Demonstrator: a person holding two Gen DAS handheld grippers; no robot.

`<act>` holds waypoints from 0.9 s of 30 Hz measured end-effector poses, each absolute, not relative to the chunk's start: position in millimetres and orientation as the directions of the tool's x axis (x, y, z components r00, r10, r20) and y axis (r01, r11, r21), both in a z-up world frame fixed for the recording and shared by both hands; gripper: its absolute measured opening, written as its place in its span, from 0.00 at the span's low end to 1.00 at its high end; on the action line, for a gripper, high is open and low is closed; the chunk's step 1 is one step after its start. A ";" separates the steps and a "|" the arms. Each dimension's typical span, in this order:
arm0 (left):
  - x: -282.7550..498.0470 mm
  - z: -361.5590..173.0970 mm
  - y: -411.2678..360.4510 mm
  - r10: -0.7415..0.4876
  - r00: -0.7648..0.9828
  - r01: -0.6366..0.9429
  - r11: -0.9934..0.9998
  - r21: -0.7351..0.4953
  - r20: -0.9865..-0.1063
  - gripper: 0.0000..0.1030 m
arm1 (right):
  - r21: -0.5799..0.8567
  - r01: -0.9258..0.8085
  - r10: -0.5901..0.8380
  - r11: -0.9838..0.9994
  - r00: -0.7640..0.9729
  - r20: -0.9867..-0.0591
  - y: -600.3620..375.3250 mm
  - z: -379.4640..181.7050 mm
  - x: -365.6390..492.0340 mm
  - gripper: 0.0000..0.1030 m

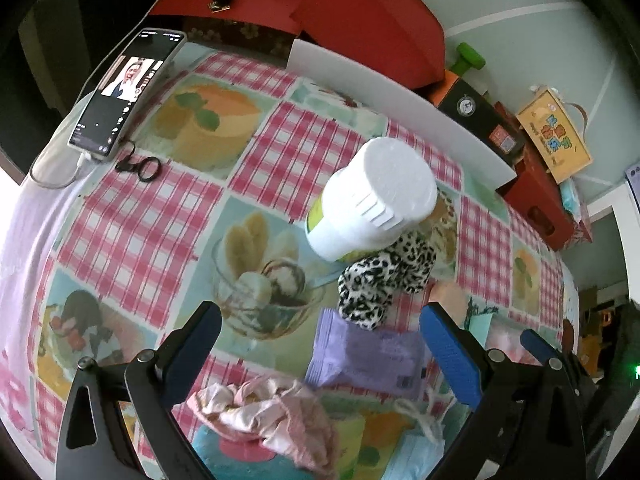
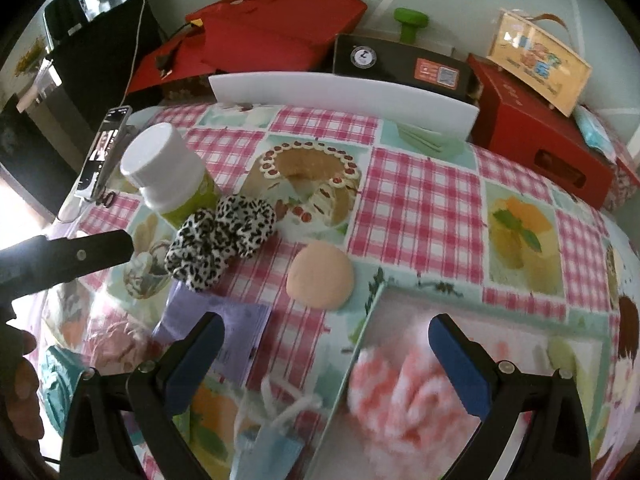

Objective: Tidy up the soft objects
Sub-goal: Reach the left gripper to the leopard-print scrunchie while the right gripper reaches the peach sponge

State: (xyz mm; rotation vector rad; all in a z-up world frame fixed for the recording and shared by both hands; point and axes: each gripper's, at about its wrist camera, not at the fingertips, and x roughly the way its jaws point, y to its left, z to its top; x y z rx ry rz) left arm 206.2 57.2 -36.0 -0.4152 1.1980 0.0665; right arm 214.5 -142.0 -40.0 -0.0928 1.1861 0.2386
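In the left wrist view my left gripper [image 1: 320, 356] is open above a purple packet [image 1: 368, 356] and a crumpled pink cloth [image 1: 272, 416]. Just beyond lies a leopard-print scrunchie [image 1: 384, 280], against a white bottle [image 1: 372, 200]. My right gripper [image 2: 328, 364] is also open and holds nothing. It hovers over a blurred pink-and-white fluffy item [image 2: 400, 392] and a blue face mask [image 2: 272, 440] with white strings. A peach sponge [image 2: 320, 276], the scrunchie [image 2: 220, 236] and the purple packet [image 2: 220, 332] lie ahead of it. The left gripper's finger [image 2: 80, 256] shows at the left.
A checked pink tablecloth [image 2: 420, 200] covers the table. A phone [image 1: 124, 92] on a cable and small scissors [image 1: 140, 166] sit at the far left. A white board [image 2: 344, 96], red boxes [image 2: 540, 148], a black box [image 2: 400, 64] and a wooden case [image 2: 536, 60] line the back edge. A hand [image 2: 20, 380] is at the left.
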 end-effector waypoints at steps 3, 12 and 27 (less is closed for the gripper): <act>209.3 -39.2 55.1 -0.168 0.366 -0.275 0.920 -0.279 -0.915 0.96 | 0.050 -0.259 0.134 0.965 0.315 -0.940 -141.3 -44.2 229.2 1.00; 216.8 -47.5 42.2 -0.183 0.358 -0.266 0.920 -0.288 -0.915 0.93 | 0.069 -0.318 0.148 0.946 0.232 -0.961 -138.9 -44.4 261.0 1.00; 226.8 -65.6 47.1 -0.219 0.334 -0.314 0.891 -0.327 -0.917 0.81 | 0.040 -0.351 0.089 0.935 0.126 -0.988 -121.0 -84.0 281.4 0.99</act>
